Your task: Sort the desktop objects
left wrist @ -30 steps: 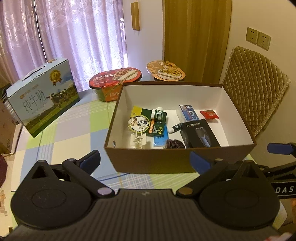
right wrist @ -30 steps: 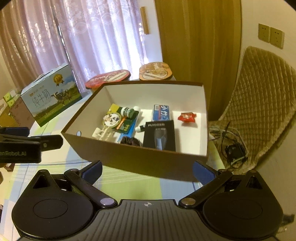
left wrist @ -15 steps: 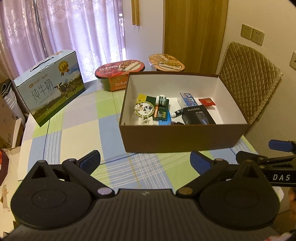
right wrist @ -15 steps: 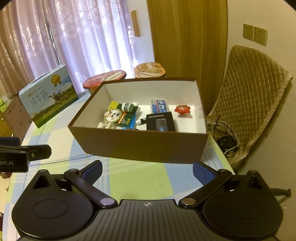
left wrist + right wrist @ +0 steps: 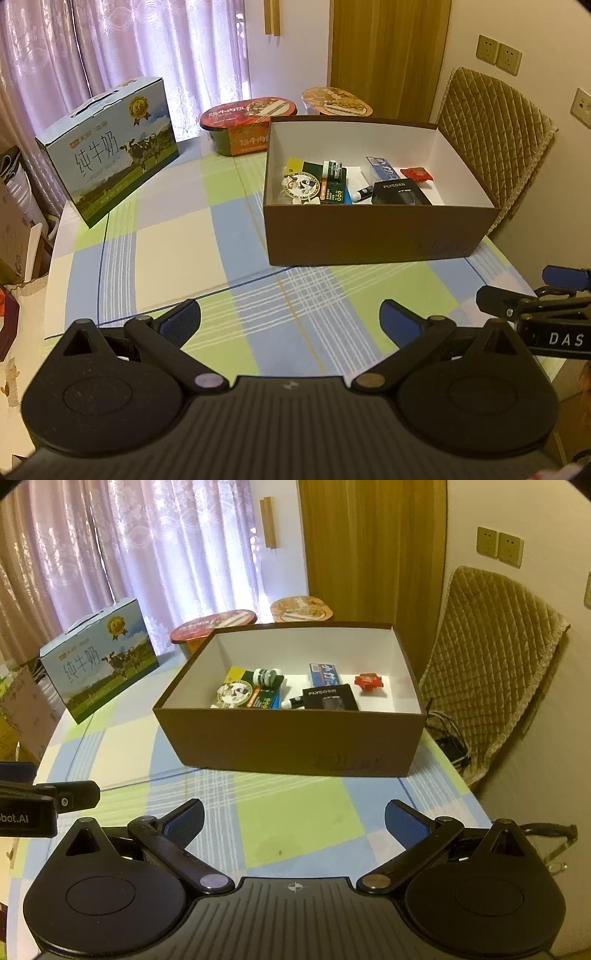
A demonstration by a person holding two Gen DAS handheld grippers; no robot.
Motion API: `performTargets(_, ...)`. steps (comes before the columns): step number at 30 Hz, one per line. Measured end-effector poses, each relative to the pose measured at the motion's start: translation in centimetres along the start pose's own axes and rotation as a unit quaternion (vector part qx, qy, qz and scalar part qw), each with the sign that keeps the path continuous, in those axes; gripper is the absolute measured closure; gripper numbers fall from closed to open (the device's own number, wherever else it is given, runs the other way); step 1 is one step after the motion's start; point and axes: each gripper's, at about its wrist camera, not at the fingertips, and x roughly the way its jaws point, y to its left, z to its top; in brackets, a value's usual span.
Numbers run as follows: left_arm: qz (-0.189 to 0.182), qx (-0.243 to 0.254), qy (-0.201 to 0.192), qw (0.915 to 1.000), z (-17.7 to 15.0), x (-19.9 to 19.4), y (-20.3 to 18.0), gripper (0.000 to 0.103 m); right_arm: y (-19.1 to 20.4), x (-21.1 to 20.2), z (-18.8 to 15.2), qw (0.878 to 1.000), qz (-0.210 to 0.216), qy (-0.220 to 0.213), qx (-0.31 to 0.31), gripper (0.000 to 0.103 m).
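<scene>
A round table under a checked blue, green and cream cloth point(image 5: 177, 236) fills both wrist views, its near half bare. At about 1 o'clock in the left wrist view sits the brown cardboard box point(image 5: 373, 236), open at the top, evidently serving as the collection bin. The small desktop items lie together on its white floor: a black Flyco-branded carton point(image 5: 400, 192), a blue packet point(image 5: 382, 168), a green-and-yellow pack point(image 5: 334, 188), a round cow-printed badge point(image 5: 302, 185), a green-labelled bottle lying on its side point(image 5: 266, 676) and a red wrapped sweet point(image 5: 416, 173). Outside the box, a milk carton case point(image 5: 110, 147) stands at 10 o'clock, while two lidded instant-meal bowls, one red point(image 5: 248, 123) and one orange point(image 5: 336, 101), sit behind the box at 12 o'clock; these bulkier goods appear to be no part of the sorting. A quilted chair point(image 5: 491, 657) waits at 2 o'clock. The left gripper point(image 5: 290, 319) and right gripper point(image 5: 293, 819) hover side by side over the near edge, jaws spread wide and holding nothing, suggesting the sort is essentially complete.
</scene>
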Motion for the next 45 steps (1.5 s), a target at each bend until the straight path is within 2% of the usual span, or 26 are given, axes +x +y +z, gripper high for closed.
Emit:
performTargets(20,-0.002,0.017,0.005,0.9998,-1.9,-0.9,1.2,0.001,1.0,-0.9,-1.8,1.0,-0.022,0.007,0.006,0.002)
performTargets(45,-0.001,0.019,0.018,0.9997,-2.7,0.0,1.4,0.001,1.1,0.2,-2.4,0.999,-0.024,0.026,0.001,0.002)
